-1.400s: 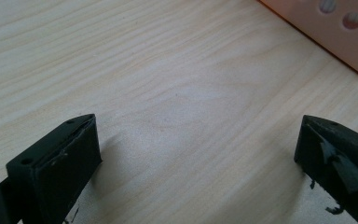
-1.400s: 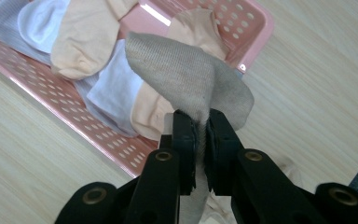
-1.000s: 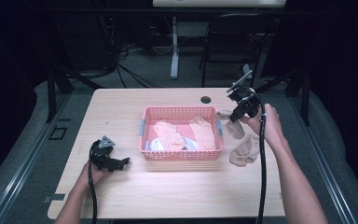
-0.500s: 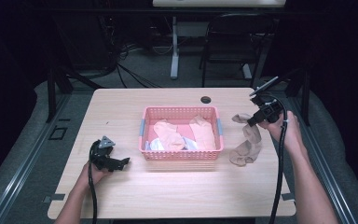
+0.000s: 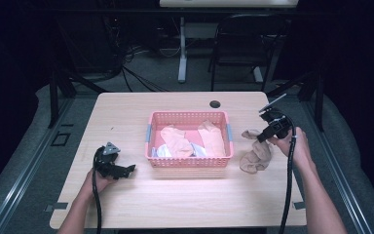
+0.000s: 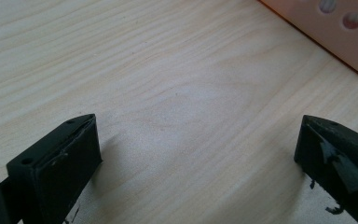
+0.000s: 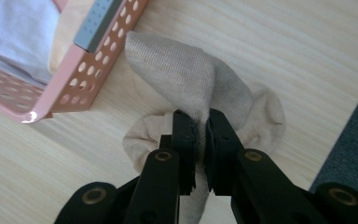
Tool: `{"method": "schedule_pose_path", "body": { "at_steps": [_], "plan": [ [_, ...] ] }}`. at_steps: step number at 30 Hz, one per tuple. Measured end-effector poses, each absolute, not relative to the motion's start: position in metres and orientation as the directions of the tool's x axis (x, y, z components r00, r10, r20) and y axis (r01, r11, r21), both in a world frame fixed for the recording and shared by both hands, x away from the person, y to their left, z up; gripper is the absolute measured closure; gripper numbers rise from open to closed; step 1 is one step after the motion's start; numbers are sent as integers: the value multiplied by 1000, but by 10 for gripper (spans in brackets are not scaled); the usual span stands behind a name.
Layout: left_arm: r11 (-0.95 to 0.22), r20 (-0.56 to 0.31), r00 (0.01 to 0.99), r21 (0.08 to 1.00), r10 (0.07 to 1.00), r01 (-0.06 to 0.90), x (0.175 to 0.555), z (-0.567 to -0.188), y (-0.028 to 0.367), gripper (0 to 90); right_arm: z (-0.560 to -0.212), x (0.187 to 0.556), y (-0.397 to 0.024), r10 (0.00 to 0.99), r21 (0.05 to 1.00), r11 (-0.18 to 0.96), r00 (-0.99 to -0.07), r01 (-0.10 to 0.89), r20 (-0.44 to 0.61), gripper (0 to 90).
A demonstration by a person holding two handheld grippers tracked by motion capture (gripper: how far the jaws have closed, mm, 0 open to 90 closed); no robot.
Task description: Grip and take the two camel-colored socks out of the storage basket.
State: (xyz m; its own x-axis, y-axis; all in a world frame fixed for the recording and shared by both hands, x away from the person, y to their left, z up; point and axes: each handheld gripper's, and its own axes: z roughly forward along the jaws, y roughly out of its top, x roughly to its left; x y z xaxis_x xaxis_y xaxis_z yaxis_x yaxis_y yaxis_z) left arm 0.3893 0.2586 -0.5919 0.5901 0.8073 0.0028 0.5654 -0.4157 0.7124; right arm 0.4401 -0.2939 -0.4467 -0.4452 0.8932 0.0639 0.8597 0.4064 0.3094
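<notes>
Right gripper view: the jaws of the right gripper are pinched on a fold of a beige sock lying just outside the pink basket. Over the last second this gripper has carried the sock from the basket's corner outward to the table's right edge, likely laying it out beside the basket. Little tabletop remains to its right; the near side is open. The left gripper, jaws wide and empty, rests on bare wood near the basket's corner.

Black chair beyond the wooden table
</notes>
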Motion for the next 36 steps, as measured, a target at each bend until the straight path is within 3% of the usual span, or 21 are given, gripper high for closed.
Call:
{"method": "schedule_pose_path", "body": {
  "at_steps": [11, 27, 31, 34, 36],
  "plan": [
    [-416, 4, 590, 714, 807, 564, 389, -592, 259, 0, -495, 450, -283, 891, 263, 413, -447, 872, 82, 831],
    [-415, 3, 590, 714, 808, 564, 389, -592, 259, 0, -525, 455, -273, 891, 223, 428, -450, 876, 59, 786],
    [-415, 4, 590, 714, 807, 564, 389, -592, 259, 0, -520, 454, -276, 892, 228, 424, -447, 876, 58, 737],
    [-415, 4, 590, 714, 808, 564, 389, -592, 259, 0, -514, 451, -279, 899, 252, 410, -435, 877, 54, 649],
    [-416, 4, 590, 714, 807, 564, 388, -592, 259, 0, -510, 449, -280, 899, 259, 409, -435, 875, 50, 509]
  ]
}}
